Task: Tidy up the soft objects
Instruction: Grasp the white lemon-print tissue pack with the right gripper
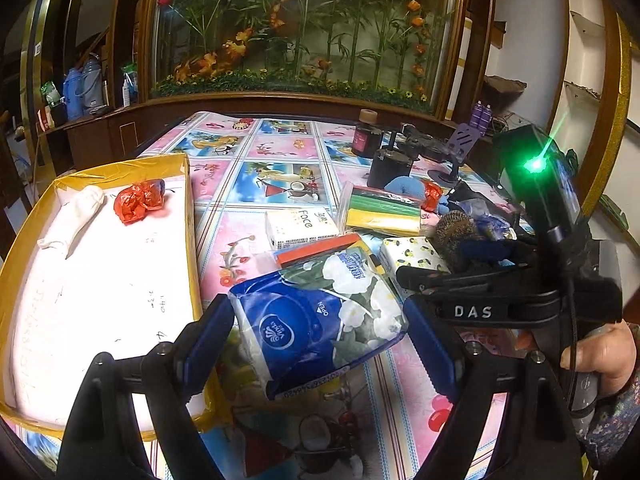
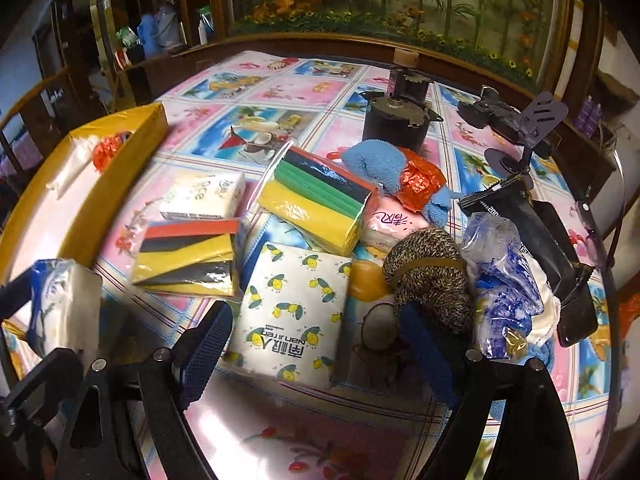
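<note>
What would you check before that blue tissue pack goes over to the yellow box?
1. Grip on tissue pack: both fingers of the left gripper press its sides. Ok.
2. Pack clear of the table: its end hangs free, but whether it is fully lifted, cannot tell.
3. Room in the box: only a white roll and red bag at the far end. Ok.
4. Path to the box: nothing between pack and box wall. Ok.
5. Right gripper: open, around the lemon pack, out of the way. Ok.
</note>
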Available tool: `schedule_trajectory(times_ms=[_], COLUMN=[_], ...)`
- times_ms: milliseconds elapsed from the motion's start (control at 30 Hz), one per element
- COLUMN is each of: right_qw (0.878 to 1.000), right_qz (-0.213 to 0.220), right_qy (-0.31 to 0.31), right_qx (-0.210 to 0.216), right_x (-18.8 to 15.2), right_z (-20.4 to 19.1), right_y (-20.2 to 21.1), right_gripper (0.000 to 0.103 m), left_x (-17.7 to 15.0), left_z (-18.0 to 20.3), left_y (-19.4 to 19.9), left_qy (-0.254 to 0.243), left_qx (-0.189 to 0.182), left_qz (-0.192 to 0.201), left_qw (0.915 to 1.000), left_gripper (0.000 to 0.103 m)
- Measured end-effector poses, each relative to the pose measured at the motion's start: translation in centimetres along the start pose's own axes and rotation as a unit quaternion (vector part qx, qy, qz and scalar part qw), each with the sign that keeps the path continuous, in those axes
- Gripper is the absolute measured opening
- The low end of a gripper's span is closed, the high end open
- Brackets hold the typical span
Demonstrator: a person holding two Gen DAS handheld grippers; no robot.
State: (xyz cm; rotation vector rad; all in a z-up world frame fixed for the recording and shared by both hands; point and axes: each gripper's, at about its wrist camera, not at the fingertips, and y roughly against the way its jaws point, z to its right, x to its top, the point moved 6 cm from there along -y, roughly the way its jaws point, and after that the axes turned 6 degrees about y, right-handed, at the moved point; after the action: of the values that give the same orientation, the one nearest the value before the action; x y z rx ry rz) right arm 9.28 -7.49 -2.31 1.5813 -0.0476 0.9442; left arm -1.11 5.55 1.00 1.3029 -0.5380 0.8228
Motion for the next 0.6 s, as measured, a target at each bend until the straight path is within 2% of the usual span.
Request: schedule_trajectory(times_ms=[133, 267, 433, 467, 500, 533, 567, 600], right_qw=[1.000, 0.997, 0.998, 0.998, 0.997, 0.998, 0.998, 0.998], right_qz=[0.001, -0.005, -0.002, -0.006, -0.011, -0.011, -0.009, -0.008], right_qy=[0.010, -0.004, -0.022, -0.027, -0.030, -0.030, -0.030, -0.033], right_qx=[0.002, 0.073, 0.063, 0.065, 0.064, 0.059, 0.058, 0.059], right_x=[-0.3, -0.5, -0.4, -0.6, -0.7, -0.8, -0.7, -0.8], right_z=[-0.4, -1.2, -0.4, -0.3, -0.2, -0.1, -0.1, 0.0], right_y=[-0.2, -0.3, -0.4, -0.7, -1.0, -1.1, -1.0, -1.0], right_gripper=[0.090, 0.090, 0.090, 0.087, 0.076, 0.072, 0.056, 0.056], left_x=[0.1, 0.1, 0.1, 0.1, 0.1, 0.1, 0.1, 0.1], left_z=[-0.1, -0.1, -0.1, -0.1, -0.1, -0.1, -0.1, -0.1], left_y=[-0.2, -0.3, -0.3, -0.2, -0.2, -0.2, -0.2, -0.2], left_qy=[0.003, 0.003, 0.003, 0.002, 0.002, 0.003, 0.003, 0.003], left_qx=[0.000, 0.002, 0.002, 0.003, 0.002, 0.002, 0.003, 0.003], left_qz=[-0.002, -0.003, -0.004, -0.004, -0.004, -0.003, -0.003, -0.002], left_qw=[1.0000, 1.0000, 1.0000, 1.0000, 1.0000, 1.0000, 1.0000, 1.0000], left_gripper=[0.086, 0.086, 0.086, 0.086, 0.086, 0.086, 0.086, 0.086])
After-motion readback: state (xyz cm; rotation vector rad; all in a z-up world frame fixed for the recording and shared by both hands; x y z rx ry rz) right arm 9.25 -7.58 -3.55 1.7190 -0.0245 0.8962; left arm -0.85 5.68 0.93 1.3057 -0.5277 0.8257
